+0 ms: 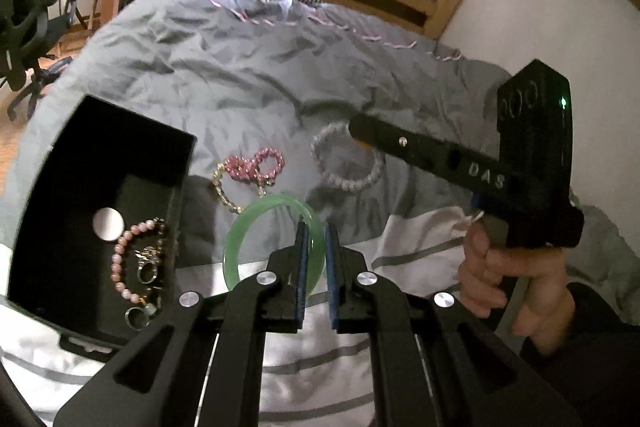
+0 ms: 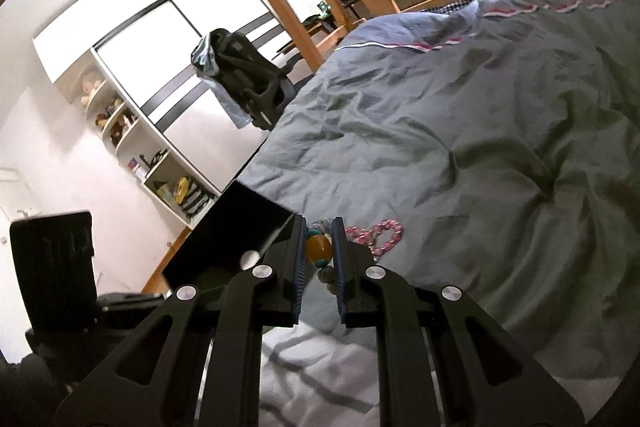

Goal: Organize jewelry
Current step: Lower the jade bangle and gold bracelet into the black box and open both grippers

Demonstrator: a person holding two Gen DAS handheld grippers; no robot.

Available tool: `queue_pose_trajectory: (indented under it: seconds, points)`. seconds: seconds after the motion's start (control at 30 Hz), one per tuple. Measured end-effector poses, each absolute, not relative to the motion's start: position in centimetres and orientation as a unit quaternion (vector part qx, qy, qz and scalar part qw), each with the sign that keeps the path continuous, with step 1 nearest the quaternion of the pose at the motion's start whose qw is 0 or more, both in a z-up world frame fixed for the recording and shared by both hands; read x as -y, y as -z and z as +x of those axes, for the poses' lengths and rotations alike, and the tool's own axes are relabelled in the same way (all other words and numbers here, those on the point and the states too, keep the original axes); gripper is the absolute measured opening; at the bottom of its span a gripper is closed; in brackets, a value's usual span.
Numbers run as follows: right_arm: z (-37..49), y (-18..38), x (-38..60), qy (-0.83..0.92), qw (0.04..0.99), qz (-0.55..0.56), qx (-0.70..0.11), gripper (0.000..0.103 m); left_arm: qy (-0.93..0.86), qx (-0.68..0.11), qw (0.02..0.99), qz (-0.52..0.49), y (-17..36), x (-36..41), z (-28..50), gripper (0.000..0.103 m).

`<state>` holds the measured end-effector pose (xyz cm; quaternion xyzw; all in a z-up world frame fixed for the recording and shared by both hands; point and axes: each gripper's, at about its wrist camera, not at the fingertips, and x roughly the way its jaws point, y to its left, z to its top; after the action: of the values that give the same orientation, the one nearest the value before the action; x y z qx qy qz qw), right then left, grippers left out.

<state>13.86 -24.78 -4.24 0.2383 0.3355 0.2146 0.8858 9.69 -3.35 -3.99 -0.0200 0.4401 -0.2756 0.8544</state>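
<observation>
At the far left sits the black box [image 1: 100, 187], open at the top, on the bed [image 1: 248, 75]. It already holds a pink pearl bracelet [image 1: 120, 259] and some rings [image 1: 146, 269], so this is where you collect the jewelry. Just right of it, your left gripper [image 1: 314, 247] has its jaws clenched on the rim of the green bangle [image 1: 272, 211]; you point it forward and a little down, low over the cover. Behind the bangle lie the pink bead bracelet [image 1: 256, 165] and a thin gold chain [image 1: 224, 193], apart from the box. Further right, your right gripper [image 2: 319, 251] grasps a white bead bracelet [image 1: 348, 163] at its amber bead [image 2: 319, 247], probably to lift it toward the box. Your right hand [image 1: 508, 275] holds the handle from below, with the tool slanting down to the left.
</observation>
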Motion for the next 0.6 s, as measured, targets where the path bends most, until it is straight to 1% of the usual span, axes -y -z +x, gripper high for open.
queue_pose_trajectory:
  seconds: [0.33,0.6]
  points:
    - [12.1,0.2,21.6,-0.225,0.891,0.197,-0.341,0.014,0.268,-0.413,0.870,-0.025,1.2,1.1,9.0,0.008]
    - [11.8,-2.1,19.3,-0.226,0.894,0.178,-0.343,0.014,0.244,-0.389,0.888,-0.034,-0.9,-2.5,8.9,0.008]
